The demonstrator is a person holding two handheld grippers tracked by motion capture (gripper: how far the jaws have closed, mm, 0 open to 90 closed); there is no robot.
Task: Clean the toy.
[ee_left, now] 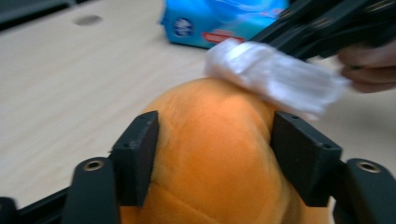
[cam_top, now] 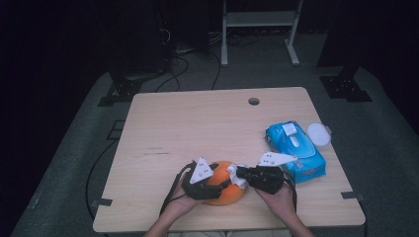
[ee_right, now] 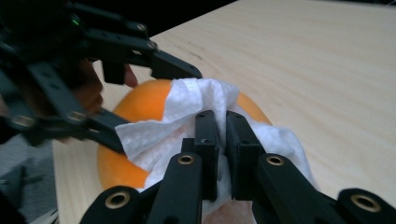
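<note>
An orange, soft-looking ball [cam_top: 223, 193] rests on the wooden table [cam_top: 197, 123] near its front edge. My left gripper [cam_top: 221, 181] straddles it from the left. In the left gripper view its two pads [ee_left: 140, 158] press on the ball's [ee_left: 210, 140] sides. My right gripper [cam_top: 238, 173] comes in from the right, shut on a crumpled white wipe [cam_top: 239, 180]. In the right gripper view the wipe [ee_right: 187, 112] is pinched between the jaws and lies against the top of the ball [ee_right: 140, 105]. The wipe [ee_left: 275, 77] also shows on the ball in the left gripper view.
A blue pack of wet wipes [cam_top: 296, 150] lies on the table just right of my right hand, with a round white lid [cam_top: 318, 133] beside it. A cable hole [cam_top: 253, 101] sits near the far edge. Both hands rest low at the front edge.
</note>
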